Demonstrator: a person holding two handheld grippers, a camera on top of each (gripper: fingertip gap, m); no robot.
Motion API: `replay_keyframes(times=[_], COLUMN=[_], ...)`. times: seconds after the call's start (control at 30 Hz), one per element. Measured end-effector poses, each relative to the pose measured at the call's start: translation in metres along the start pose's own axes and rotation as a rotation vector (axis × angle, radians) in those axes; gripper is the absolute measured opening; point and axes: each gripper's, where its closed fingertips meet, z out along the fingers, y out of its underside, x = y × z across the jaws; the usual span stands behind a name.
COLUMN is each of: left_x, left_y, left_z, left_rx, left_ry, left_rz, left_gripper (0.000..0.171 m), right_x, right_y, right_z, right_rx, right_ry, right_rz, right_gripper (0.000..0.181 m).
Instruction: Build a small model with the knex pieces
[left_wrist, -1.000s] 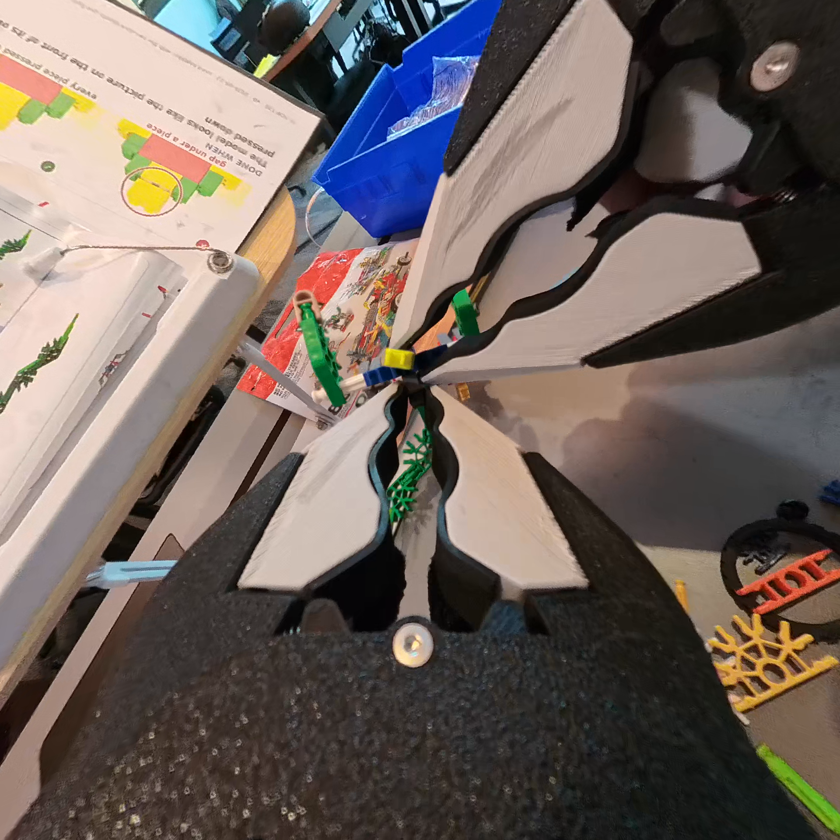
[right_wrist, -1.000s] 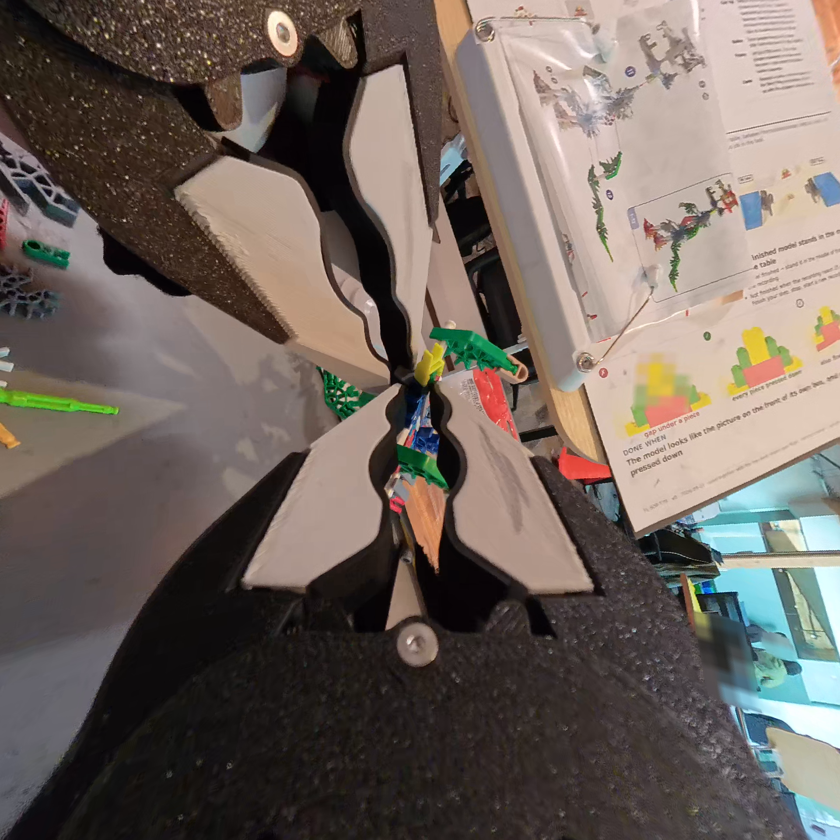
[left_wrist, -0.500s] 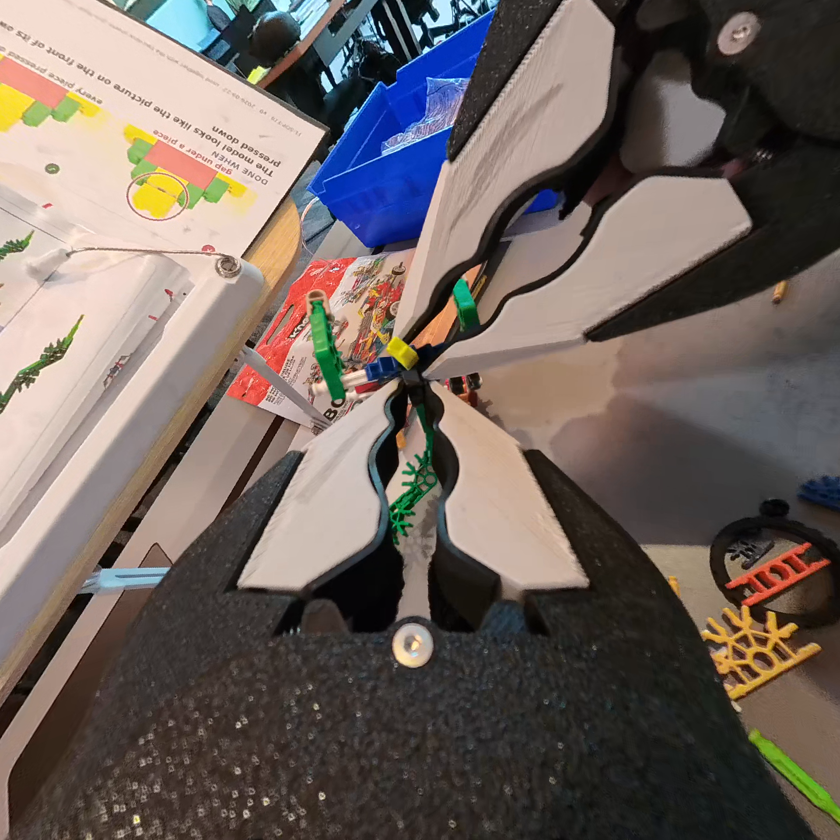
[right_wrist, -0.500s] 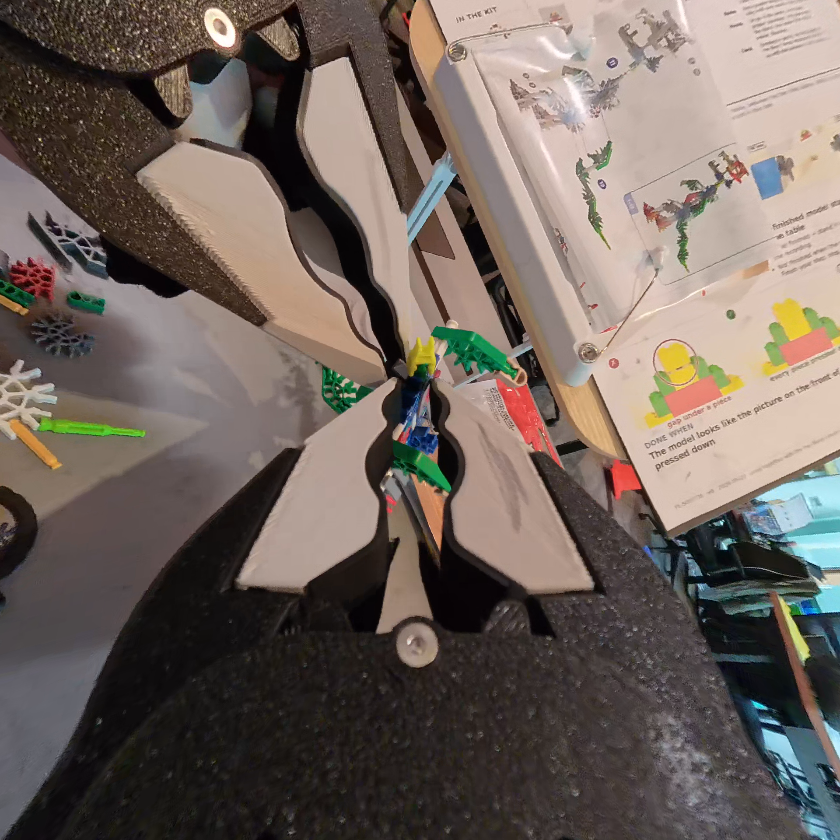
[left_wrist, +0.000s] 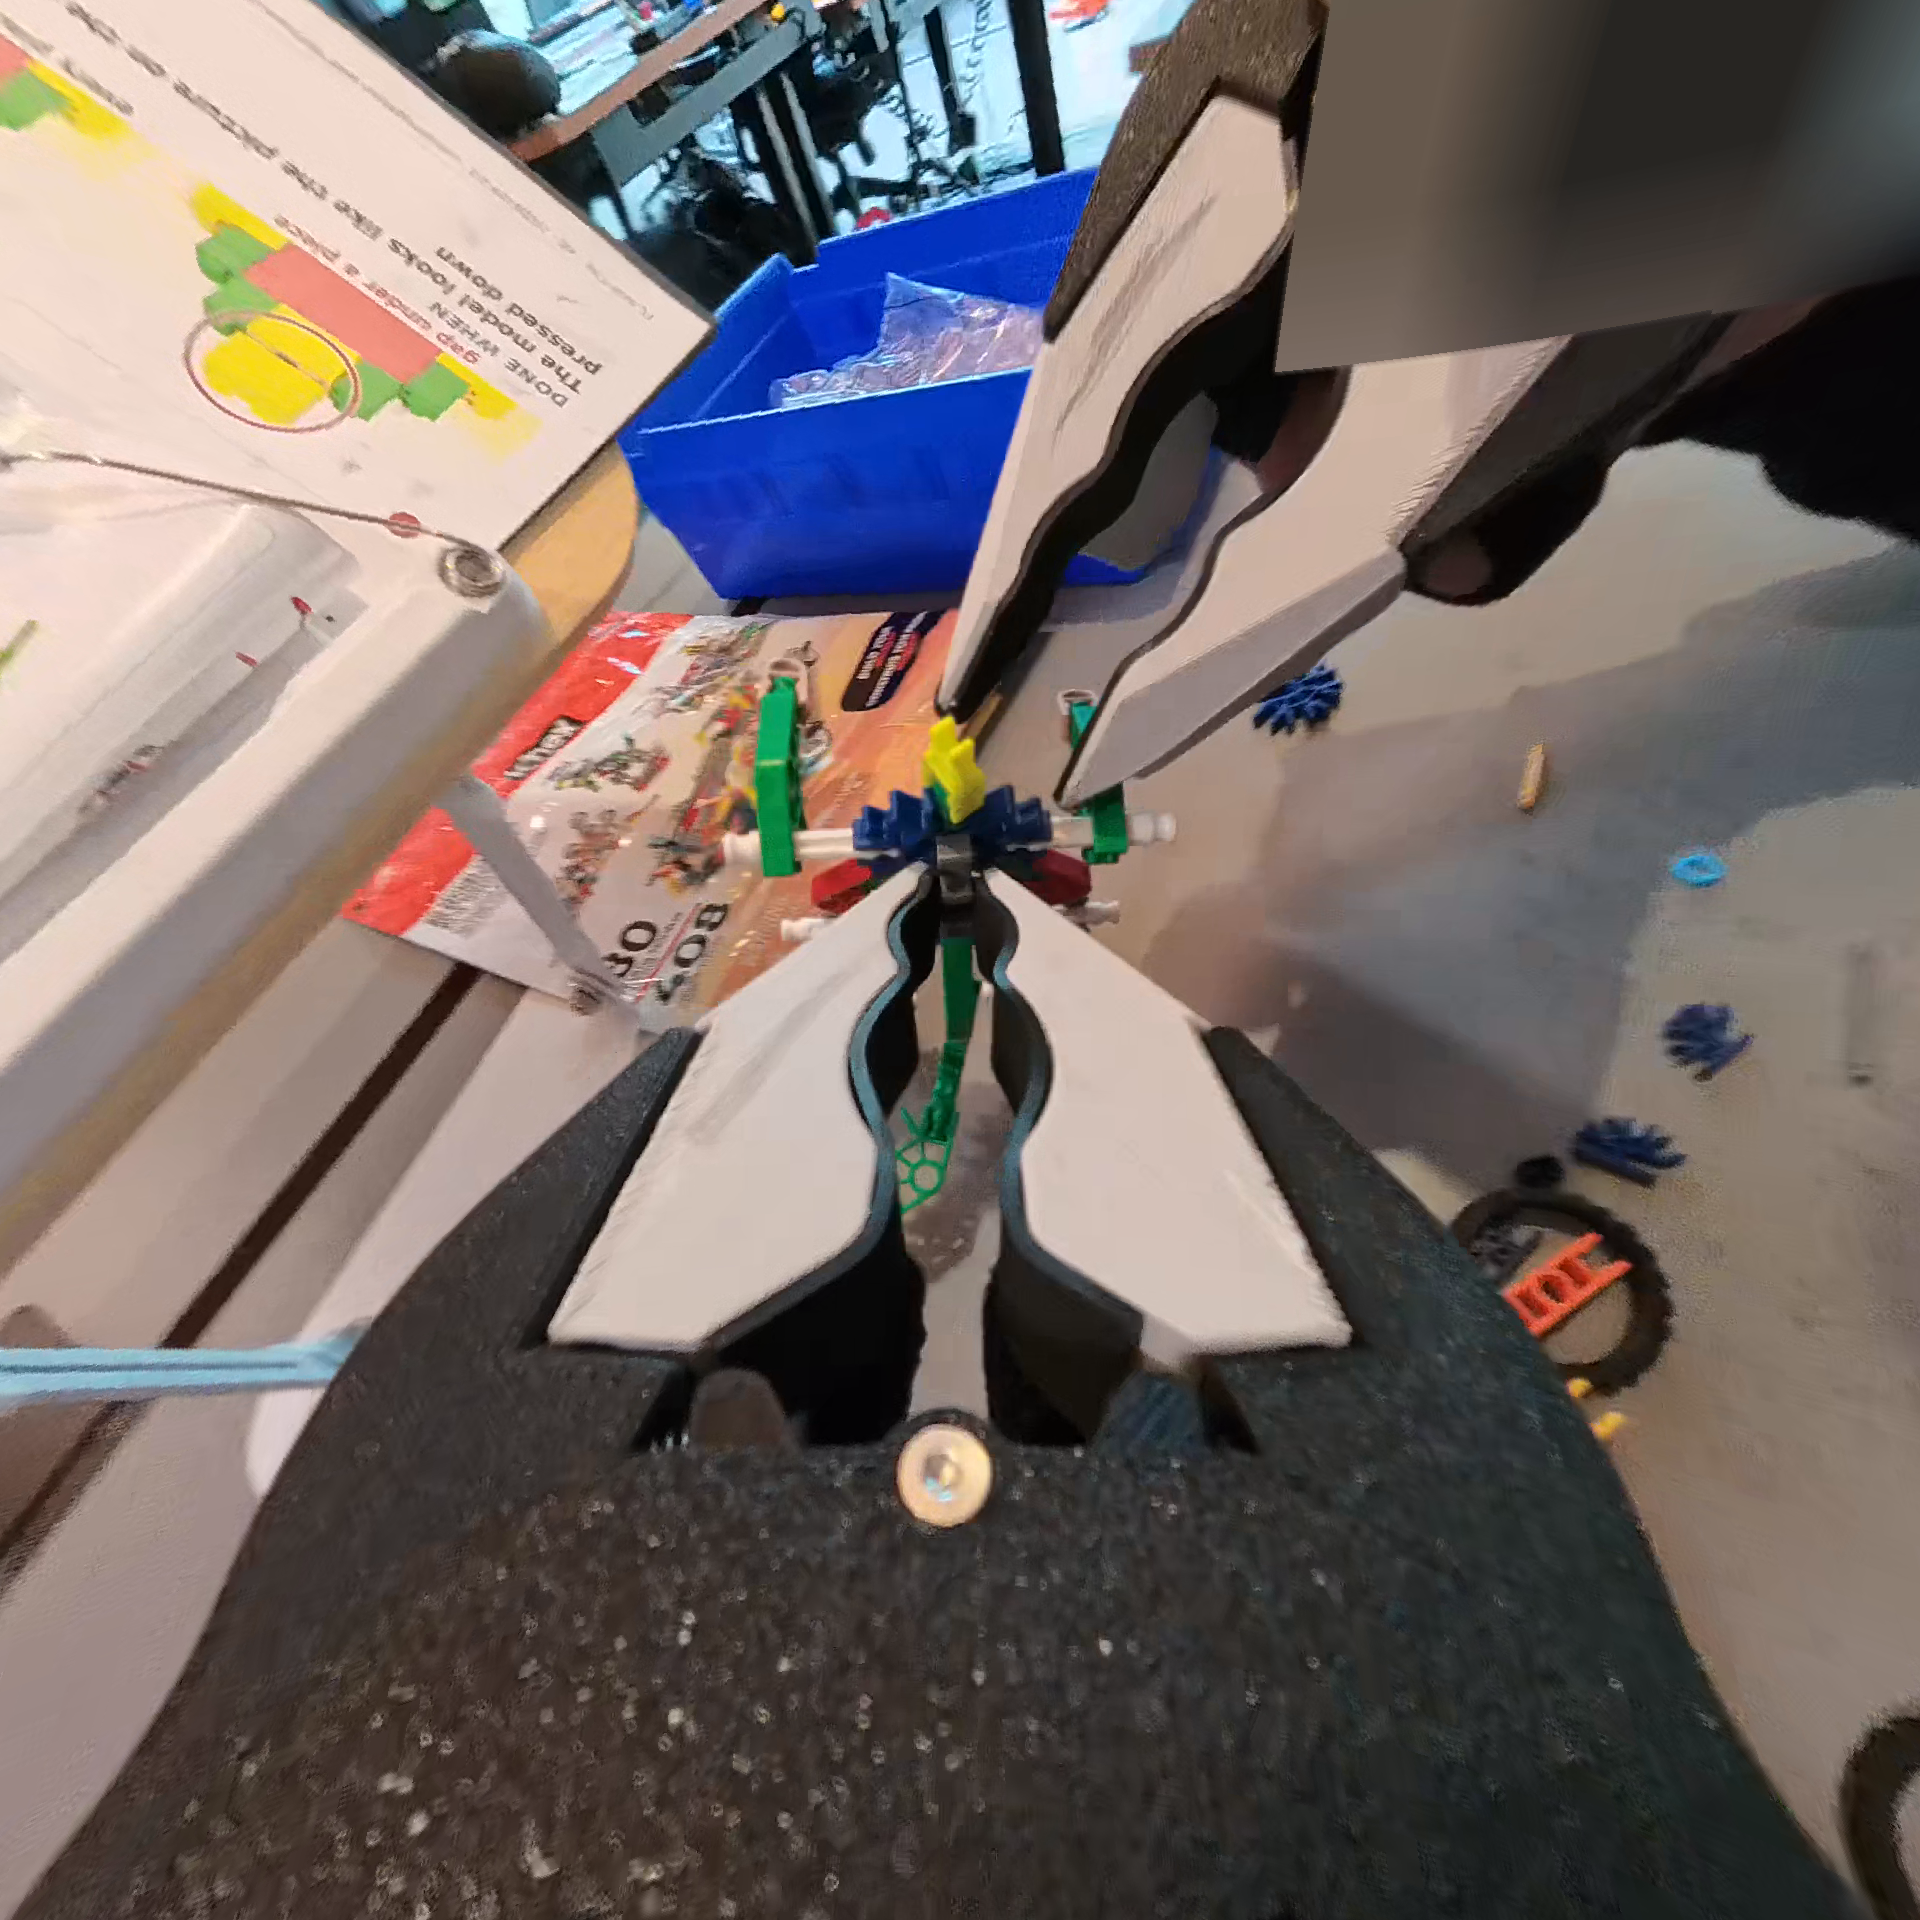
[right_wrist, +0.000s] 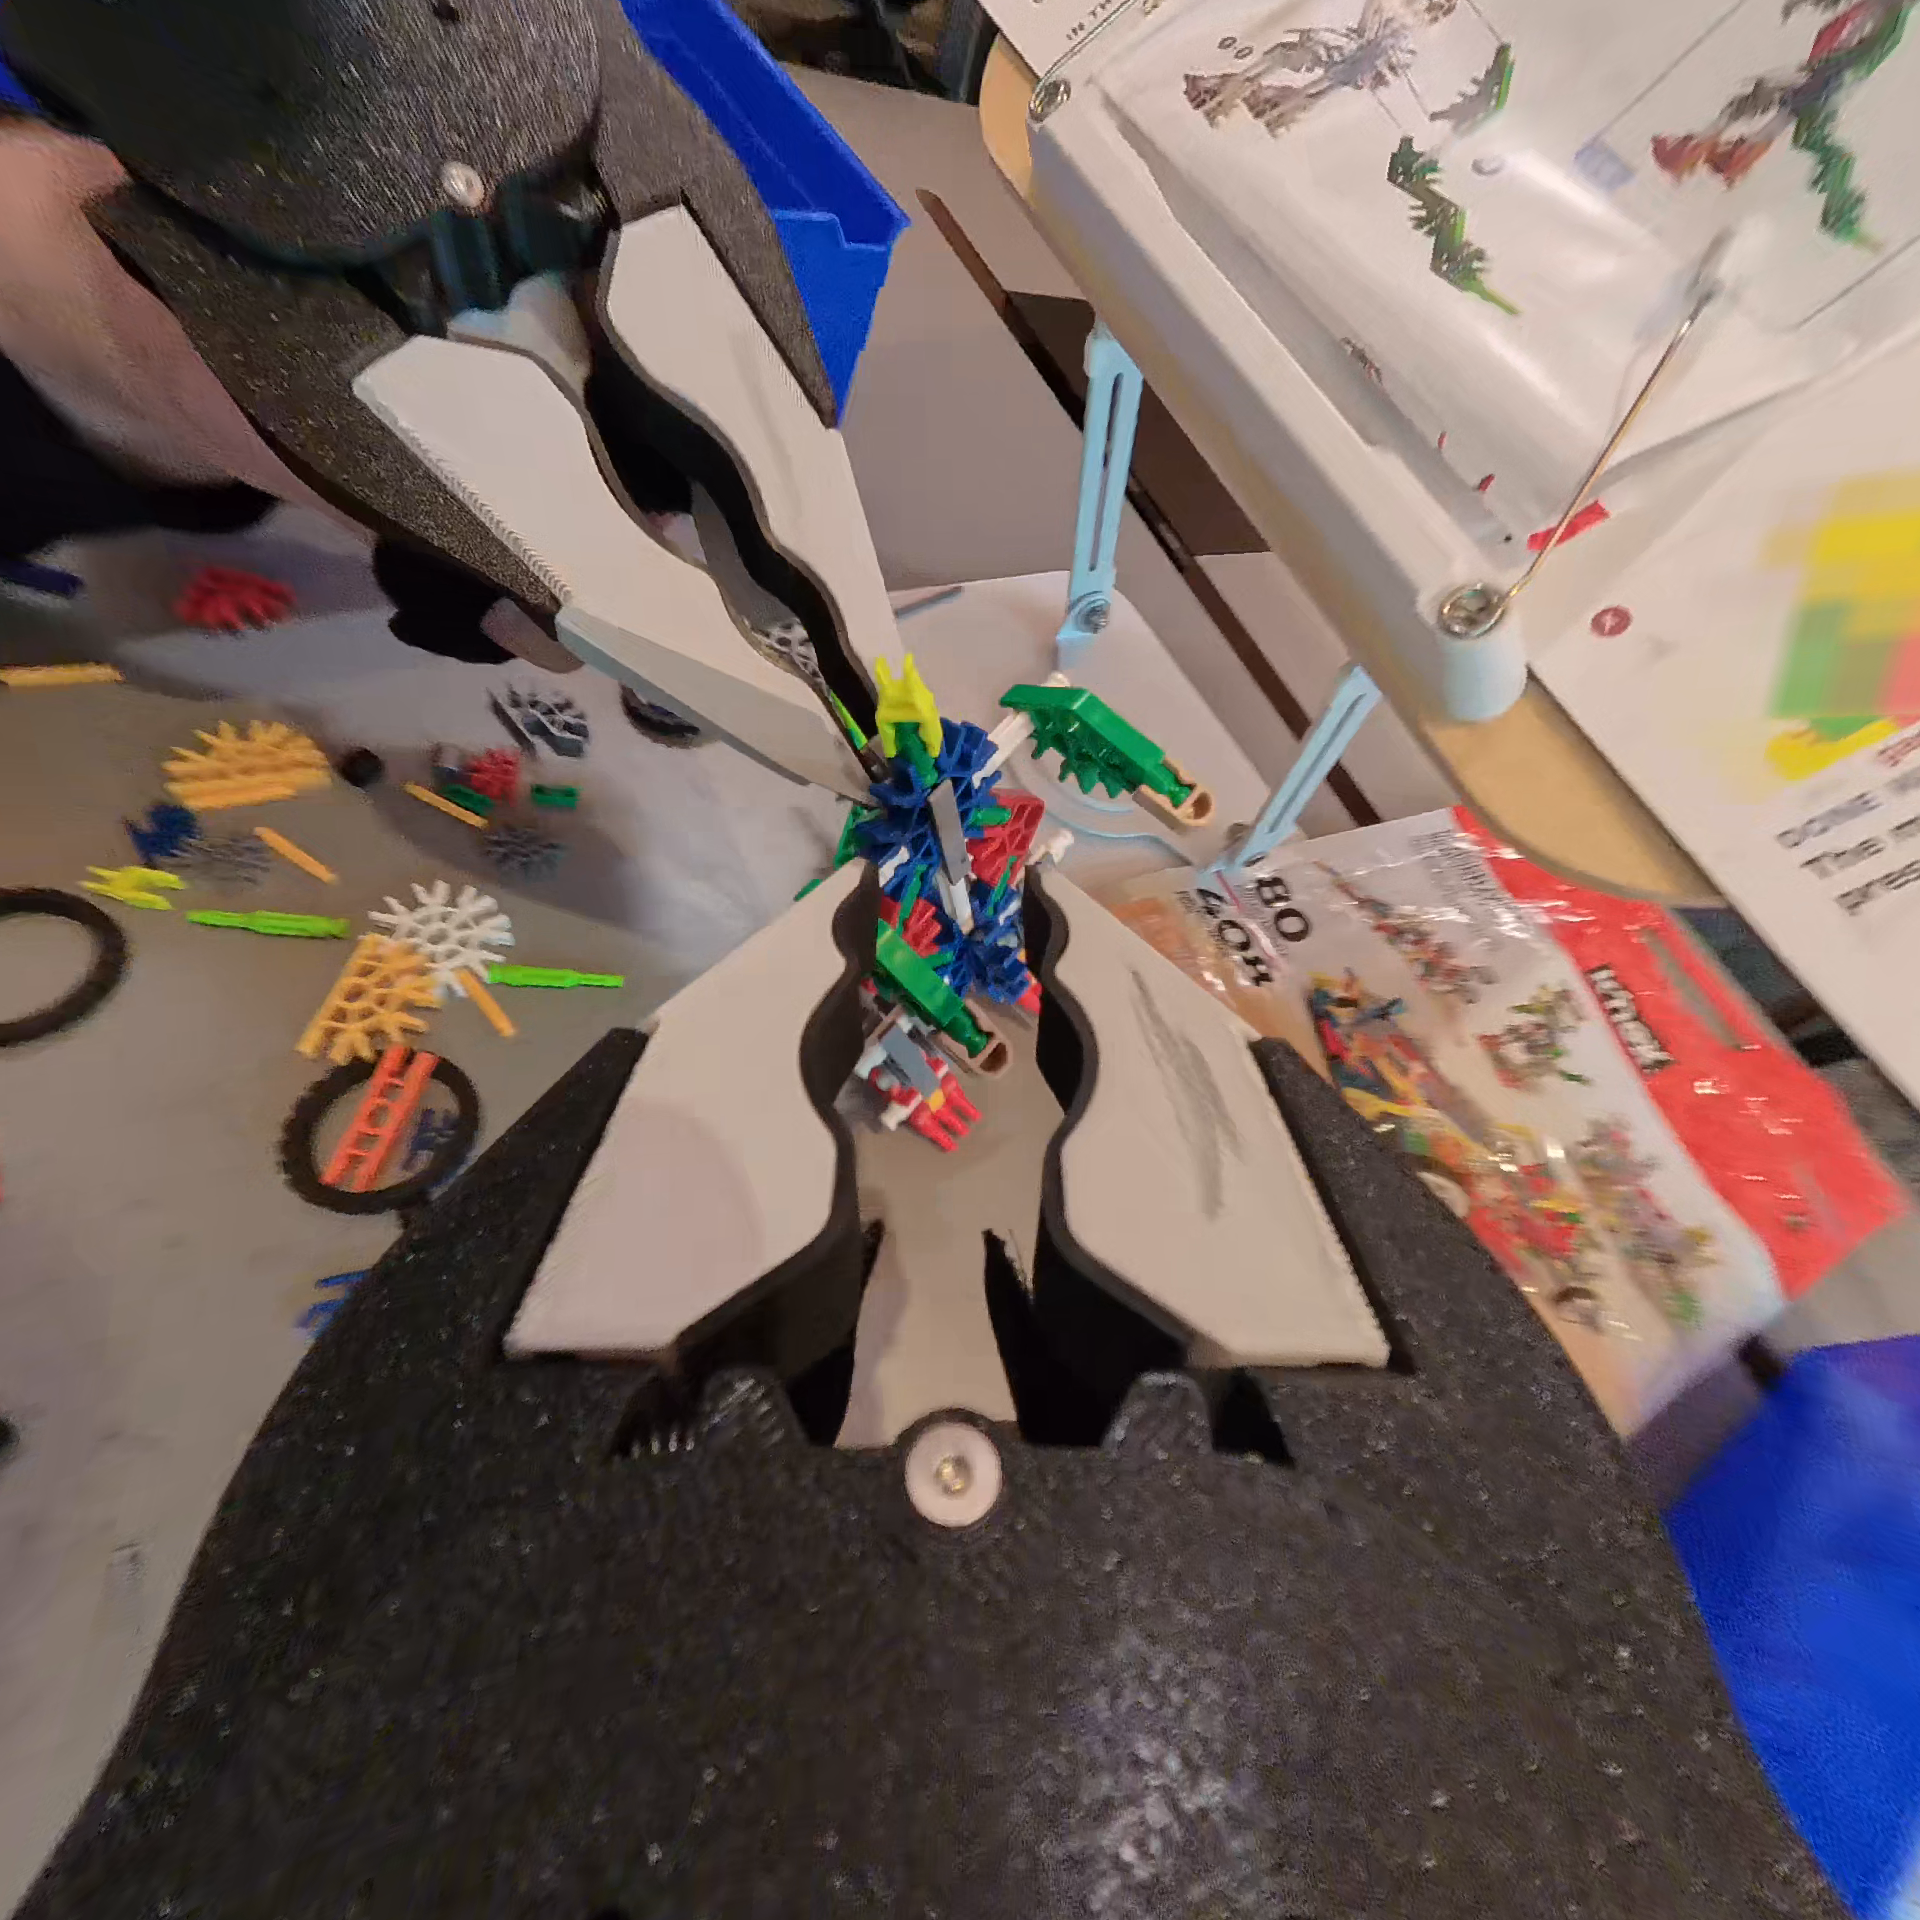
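Note:
A small model of rods and connectors (left_wrist: 902, 828) has blue snowflake connectors, a yellow piece on top, red parts and green pieces on a white rod. My left gripper (left_wrist: 954, 885) is shut on the model's grey connector and green rod and holds it above the table. It comes in from the upper left in the right wrist view (right_wrist: 862, 779). My right gripper (right_wrist: 945, 883) is open, with the model (right_wrist: 940, 800) between and just beyond its fingertips. In the left wrist view the right gripper (left_wrist: 1023, 748) hangs over the yellow piece, jaws apart.
A blue bin (left_wrist: 831, 488) stands behind. A red and white kit bag (right_wrist: 1558, 1039) lies under a tilted instruction board (right_wrist: 1299, 436). Loose connectors and rods (right_wrist: 416, 977) and a black tyre (right_wrist: 301, 1101) with an orange piece lie on the grey table. Less than 4 cm separates the two grippers' tips.
My right gripper has opened off the model and drawn back a little. My left gripper still holds the model, which has turned so that its white rod lies crosswise.

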Motion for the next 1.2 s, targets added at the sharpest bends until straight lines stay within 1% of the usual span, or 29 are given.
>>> replay_keyframes(times=[0.1, 0.2, 0.27, 0.37, 0.47, 0.57, 0.67, 0.77, 0.83, 0.97, 1.07, 1.2], left_x=[0.004, 0.007, 0.006, 0.003, -0.004, -0.013, -0.020, -0.021, -0.021, -0.022, -0.023, -0.023], left_y=[0.001, 0.000, 0.002, 0.003, 0.005, 0.005, 0.002, 0.000, -0.002, -0.002, -0.004, -0.004], left_z=[0.001, 0.001, 0.001, 0.001, 0.003, 0.003, 0.002, 0.001, -0.001, 0.000, 0.002, 0.006], left_rx=[0.012, 0.027, 0.028, 0.038, 0.040, 0.042, 0.066, 0.083, 0.091, 0.090, 0.098, 0.092], left_ry=[0.070, 0.115, 0.129, 0.142, 0.116, 0.062, 0.023, 0.040, 0.043, 0.039, 0.035, 0.022], left_rz=[-0.082, -0.131, -0.160, -0.199, -0.223, -0.224, -0.246, -0.274, -0.280, -0.303, -0.331, -0.348], left_gripper=[0.003, 0.003, 0.003, 0.003, 0.004, 0.005, 0.005, 0.007, 0.010, 0.015, 0.014, 0.006], right_x=[-0.002, 0.003, 0.006, 0.002, -0.005, -0.012, -0.012, -0.006, -0.003, 0.000, -0.004, -0.014], right_y=[0.001, 0.001, -0.001, 0.007, 0.011, 0.009, 0.011, 0.015, 0.021, 0.037, 0.048, 0.057], right_z=[-0.003, -0.007, -0.011, -0.009, -0.005, -0.004, -0.002, -0.002, -0.001, 0.002, 0.008, 0.017], right_rx=[0.024, 0.051, 0.081, 0.066, 0.051, 0.056, 0.052, 0.053, 0.032, -0.016, -0.060, -0.115], right_ry=[-0.080, -0.099, -0.140, -0.218, -0.264, -0.315, -0.312, -0.293, -0.277, -0.292, -0.316, -0.322], right_rz=[0.103, 0.142, 0.202, 0.276, 0.311, 0.332, 0.332, 0.333, 0.328, 0.356, 0.366, 0.344], right_gripper=[0.032, 0.032, 0.032, 0.038, 0.038, 0.038, 0.039, 0.044, 0.047, 0.053, 0.054, 0.056])
